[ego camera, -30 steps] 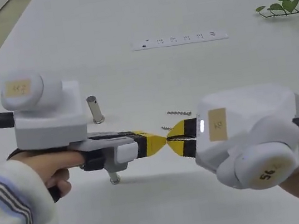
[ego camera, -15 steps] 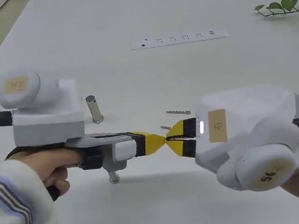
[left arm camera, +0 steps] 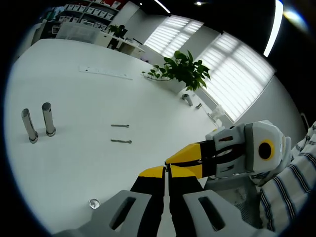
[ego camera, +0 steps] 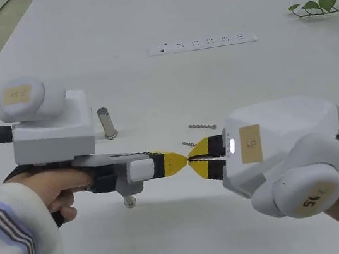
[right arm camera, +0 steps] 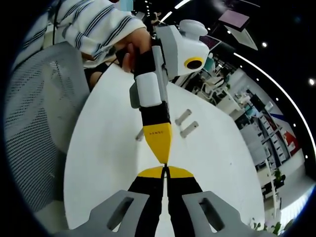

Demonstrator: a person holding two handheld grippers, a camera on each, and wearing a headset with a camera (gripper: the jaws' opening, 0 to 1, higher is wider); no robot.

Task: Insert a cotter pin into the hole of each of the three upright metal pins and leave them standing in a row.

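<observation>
On table (left arm camera: 148,89) | metal pins (left arm camera: 48,118): 3 | loose cotter pins (left arm camera: 121,141): 2

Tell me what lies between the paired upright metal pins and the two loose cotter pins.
Nothing: the left gripper view shows bare white table between the upright metal pins and the cotter pins.

The left gripper (ego camera: 181,161) and right gripper (ego camera: 196,158) meet tip to tip, barring the middle of the table (ego camera: 140,16). Behind them lie two cotter pins (ego camera: 202,126). One upright pin (ego camera: 106,123) stands near, another pin (ego camera: 129,202) under the left gripper. Beyond, bare tabletop reaches a power strip (ego camera: 202,43).
</observation>
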